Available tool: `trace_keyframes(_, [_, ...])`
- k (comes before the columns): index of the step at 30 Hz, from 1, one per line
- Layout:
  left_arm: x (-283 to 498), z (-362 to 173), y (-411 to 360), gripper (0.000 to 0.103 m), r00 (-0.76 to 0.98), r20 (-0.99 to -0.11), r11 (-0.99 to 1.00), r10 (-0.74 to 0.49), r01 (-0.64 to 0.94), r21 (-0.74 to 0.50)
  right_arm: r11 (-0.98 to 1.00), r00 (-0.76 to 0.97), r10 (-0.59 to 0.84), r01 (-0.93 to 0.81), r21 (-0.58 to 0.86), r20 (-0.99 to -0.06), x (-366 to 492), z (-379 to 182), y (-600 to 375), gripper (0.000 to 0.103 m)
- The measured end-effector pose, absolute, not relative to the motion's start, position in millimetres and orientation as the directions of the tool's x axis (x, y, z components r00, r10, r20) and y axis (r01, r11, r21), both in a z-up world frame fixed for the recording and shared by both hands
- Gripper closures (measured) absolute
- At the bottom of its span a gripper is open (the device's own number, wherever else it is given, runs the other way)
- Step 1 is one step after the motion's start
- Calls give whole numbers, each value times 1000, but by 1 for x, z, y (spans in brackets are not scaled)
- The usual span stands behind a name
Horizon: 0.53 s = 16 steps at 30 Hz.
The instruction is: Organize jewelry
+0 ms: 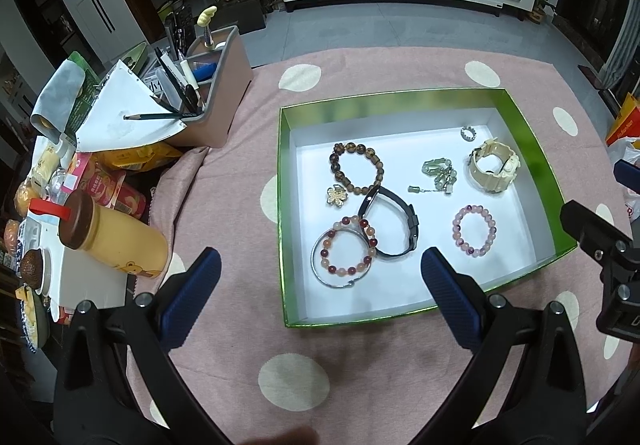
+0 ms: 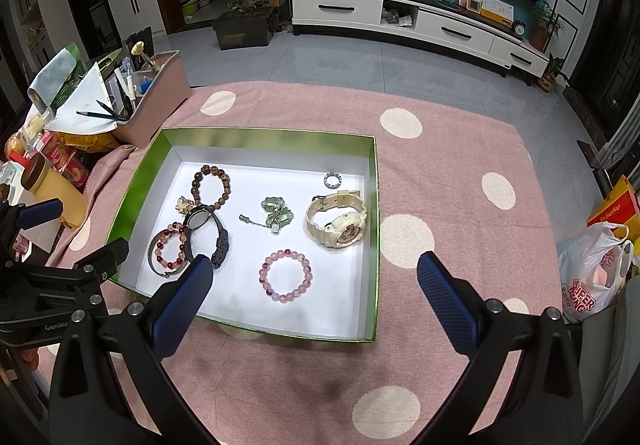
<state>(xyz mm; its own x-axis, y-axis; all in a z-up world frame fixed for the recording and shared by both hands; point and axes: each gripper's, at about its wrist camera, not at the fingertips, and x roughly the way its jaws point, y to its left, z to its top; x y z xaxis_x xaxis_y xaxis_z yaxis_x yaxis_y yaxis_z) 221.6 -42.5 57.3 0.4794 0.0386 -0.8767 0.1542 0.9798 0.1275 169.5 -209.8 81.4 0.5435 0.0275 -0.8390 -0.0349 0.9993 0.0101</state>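
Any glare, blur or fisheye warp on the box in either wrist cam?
Left wrist view: the green box bows outward from fisheye warp, its shiny far wall glares, and its white floor is bright near the beige watch. Right wrist view: the box has straighter edges and milder sheen; the pink bracelet looks sharp. Both views darken at the corners.

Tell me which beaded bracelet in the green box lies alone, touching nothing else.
The pale pink and purple beaded bracelet. The brown beaded bracelet meets the black watch, and the red and peach one lies inside a silver bangle.
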Motion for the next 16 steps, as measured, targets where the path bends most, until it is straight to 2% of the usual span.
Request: trace_keyframes(16, [221, 56, -41, 2, 479, -876, 980, 55, 141, 138, 999, 543, 29, -35, 12, -839, 168, 83, -209, 1])
